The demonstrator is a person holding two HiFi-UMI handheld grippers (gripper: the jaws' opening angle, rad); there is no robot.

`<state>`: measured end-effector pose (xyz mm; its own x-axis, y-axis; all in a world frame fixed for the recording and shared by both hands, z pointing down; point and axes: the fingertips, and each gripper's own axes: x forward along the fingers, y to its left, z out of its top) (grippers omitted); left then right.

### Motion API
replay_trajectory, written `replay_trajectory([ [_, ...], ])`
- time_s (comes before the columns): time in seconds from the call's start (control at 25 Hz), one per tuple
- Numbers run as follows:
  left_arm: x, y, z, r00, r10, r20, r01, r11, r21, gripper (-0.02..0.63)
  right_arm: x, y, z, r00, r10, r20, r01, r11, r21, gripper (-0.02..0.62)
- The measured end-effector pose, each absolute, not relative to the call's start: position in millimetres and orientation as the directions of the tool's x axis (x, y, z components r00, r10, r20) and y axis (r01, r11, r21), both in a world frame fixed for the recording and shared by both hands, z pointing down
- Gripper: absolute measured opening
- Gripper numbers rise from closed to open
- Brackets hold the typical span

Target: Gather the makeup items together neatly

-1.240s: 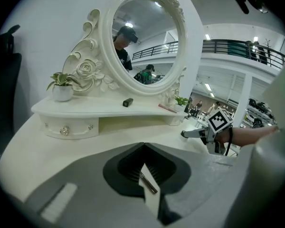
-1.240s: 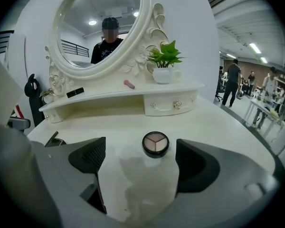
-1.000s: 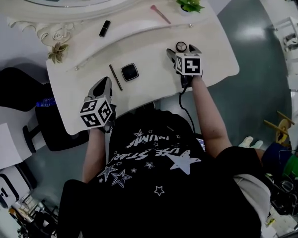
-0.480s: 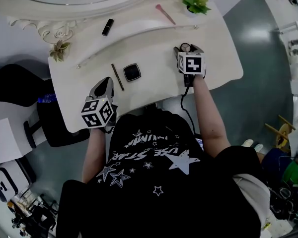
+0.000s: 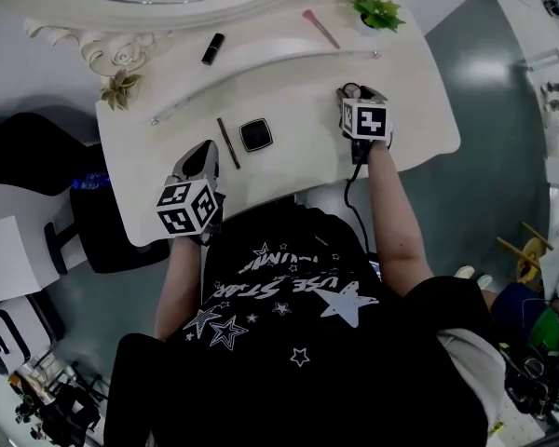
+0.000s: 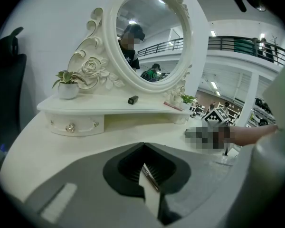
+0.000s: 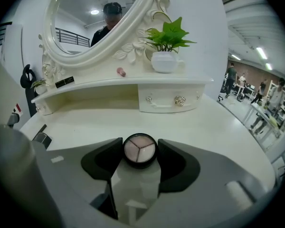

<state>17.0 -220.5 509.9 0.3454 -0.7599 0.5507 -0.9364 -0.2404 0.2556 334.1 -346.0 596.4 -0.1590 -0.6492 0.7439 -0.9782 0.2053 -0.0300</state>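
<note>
My right tongs, just closing, pinch a round black-rimmed compact with three pale wedges; left tongs closed, empty.

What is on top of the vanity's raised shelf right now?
A black lipstick tube, a pink brush, a green potted plant at the right end and a paler plant at the left. The mirror frame overhangs the shelf at its back edge, so anything there is hidden.

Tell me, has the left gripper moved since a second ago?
No. The left gripper sits where it did, just below-left of the square compact on the table.
</note>
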Motion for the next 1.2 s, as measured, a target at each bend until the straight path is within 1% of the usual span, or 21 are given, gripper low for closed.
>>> replay_trajectory([
  [0.24,5,-223,511,0.375,-0.751,0.544,-0.925,-0.266,0.271,0.002,326,-340,581,-0.136,-0.68,0.721,-0.986,0.166,-0.029,0.261],
  [0.48,-14,-225,508,0.422,-0.727,0.542,-0.906,-0.311,0.287,0.002,282,-324,561,-0.184,-0.693,0.697,-0.978,0.202,-0.057,0.261],
  [0.88,-53,-214,513,0.467,-0.69,0.552,-0.883,-0.334,0.329,0.002,212,-293,563,-0.214,-0.655,0.725,-0.967,0.249,-0.06,0.261],
  [1.04,-63,-214,512,0.476,-0.69,0.545,-0.879,-0.342,0.334,0.002,194,-284,574,-0.225,-0.633,0.741,-0.963,0.261,-0.07,0.261],
  [1.2,-73,-214,511,0.475,-0.696,0.538,-0.878,-0.337,0.34,0.002,191,-280,583,-0.202,-0.618,0.76,-0.964,0.262,-0.044,0.261],
])
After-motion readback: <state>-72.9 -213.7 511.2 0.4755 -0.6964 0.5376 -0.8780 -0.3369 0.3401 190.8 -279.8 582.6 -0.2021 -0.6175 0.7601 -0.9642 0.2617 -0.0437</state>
